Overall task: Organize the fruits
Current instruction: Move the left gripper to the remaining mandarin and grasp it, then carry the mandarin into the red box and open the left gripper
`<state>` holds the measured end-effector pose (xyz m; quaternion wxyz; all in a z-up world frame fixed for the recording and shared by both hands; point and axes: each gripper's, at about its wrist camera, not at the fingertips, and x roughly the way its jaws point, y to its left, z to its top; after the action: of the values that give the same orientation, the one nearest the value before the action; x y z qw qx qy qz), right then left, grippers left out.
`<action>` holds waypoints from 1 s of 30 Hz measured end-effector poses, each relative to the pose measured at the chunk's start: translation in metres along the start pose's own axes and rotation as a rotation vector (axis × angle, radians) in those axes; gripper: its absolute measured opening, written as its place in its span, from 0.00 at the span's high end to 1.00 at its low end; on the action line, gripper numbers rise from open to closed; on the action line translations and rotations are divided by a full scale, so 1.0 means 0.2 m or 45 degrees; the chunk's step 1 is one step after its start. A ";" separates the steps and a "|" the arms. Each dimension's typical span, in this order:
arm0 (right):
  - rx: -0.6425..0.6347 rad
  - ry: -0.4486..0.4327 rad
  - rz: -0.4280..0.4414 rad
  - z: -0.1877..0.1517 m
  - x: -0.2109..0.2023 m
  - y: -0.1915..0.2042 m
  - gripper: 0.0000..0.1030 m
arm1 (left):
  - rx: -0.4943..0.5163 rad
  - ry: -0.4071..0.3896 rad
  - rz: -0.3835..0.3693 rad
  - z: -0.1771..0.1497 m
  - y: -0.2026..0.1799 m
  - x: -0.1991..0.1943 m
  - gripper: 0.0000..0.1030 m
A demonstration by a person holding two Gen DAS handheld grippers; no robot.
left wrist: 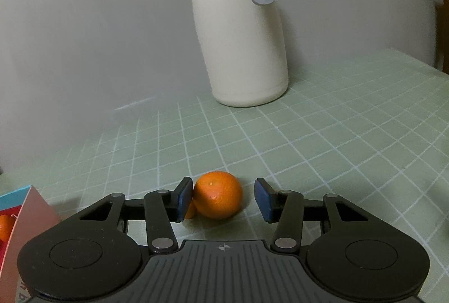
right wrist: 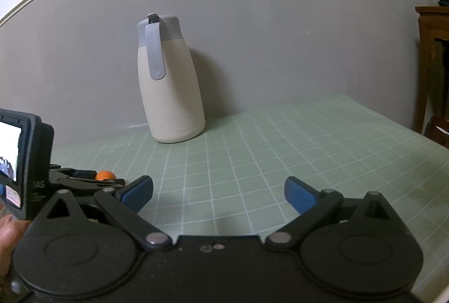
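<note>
An orange tangerine [left wrist: 217, 195] lies on the green grid mat between the fingers of my left gripper [left wrist: 223, 199]. The left pad touches it and the right pad stands apart, so the gripper is open around it. A second orange fruit [left wrist: 190, 211] peeks out behind the left pad. My right gripper [right wrist: 219, 195] is open and empty above the mat. In the right wrist view the tangerine [right wrist: 104, 175] shows just past the left gripper's body at the left.
A cream thermos jug with a grey lid [left wrist: 241, 30] stands at the back by the grey wall; it also shows in the right wrist view [right wrist: 169, 84]. A colourful box [left wrist: 16, 232] with orange fruit sits at the left edge. A wooden cabinet [right wrist: 433, 64] stands right.
</note>
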<state>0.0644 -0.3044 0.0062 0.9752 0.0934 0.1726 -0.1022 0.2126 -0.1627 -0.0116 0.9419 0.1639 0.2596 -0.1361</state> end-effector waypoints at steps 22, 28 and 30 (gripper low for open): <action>-0.003 -0.015 -0.049 0.00 -0.01 -0.01 0.03 | -0.046 -0.045 -0.013 0.00 0.03 -0.14 0.62; -0.026 -0.002 -0.028 -0.01 0.01 0.04 0.03 | -0.059 -0.092 0.022 -0.01 0.10 -0.27 0.62; -0.041 0.002 -0.016 -0.01 0.01 0.07 0.03 | -0.063 -0.116 0.054 -0.02 0.15 -0.32 0.62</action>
<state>0.0689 -0.2915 0.0060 0.9758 0.0769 0.1755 -0.1054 0.1671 -0.1234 0.0263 0.9592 0.1395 0.2161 -0.1171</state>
